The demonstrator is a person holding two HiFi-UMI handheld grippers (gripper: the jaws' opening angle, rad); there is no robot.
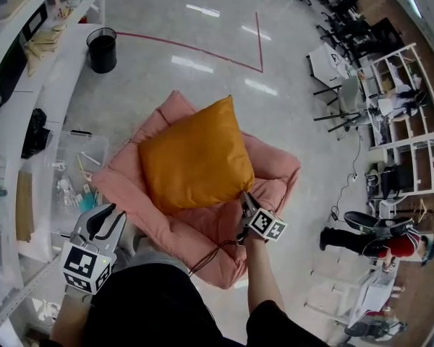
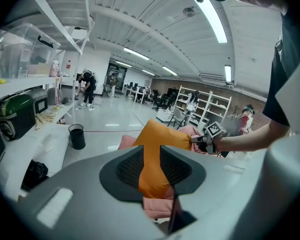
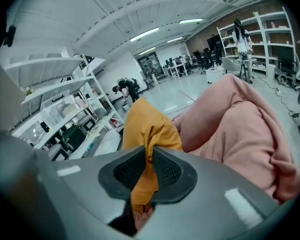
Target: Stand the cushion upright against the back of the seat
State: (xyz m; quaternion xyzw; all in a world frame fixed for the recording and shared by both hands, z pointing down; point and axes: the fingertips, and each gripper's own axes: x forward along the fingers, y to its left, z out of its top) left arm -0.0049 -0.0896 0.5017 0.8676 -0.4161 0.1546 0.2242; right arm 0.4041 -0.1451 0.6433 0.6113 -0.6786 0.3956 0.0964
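Observation:
An orange cushion (image 1: pixel 195 154) lies tilted on a pink padded seat (image 1: pixel 275 172) on the floor. My right gripper (image 1: pixel 244 196) is shut on the cushion's near right corner. In the right gripper view that orange corner (image 3: pixel 145 124) is pinched between the dark pads (image 3: pixel 172 171), with the pink seat (image 3: pixel 235 119) behind it. My left gripper (image 1: pixel 105 219) hangs to the near left of the seat, apart from the cushion. Its jaws (image 2: pixel 151 164) stand open with nothing between them. The cushion (image 2: pixel 160 134) and the right gripper (image 2: pixel 212 134) show beyond the jaws.
A black bin (image 1: pixel 102 50) stands on the floor beyond the seat, next to a white bench (image 1: pixel 58 85). A clear box of small items (image 1: pixel 76 172) sits at the left. Shelving (image 1: pixel 409 121) and chairs fill the right side, and a person in red (image 1: pixel 401 244) is there.

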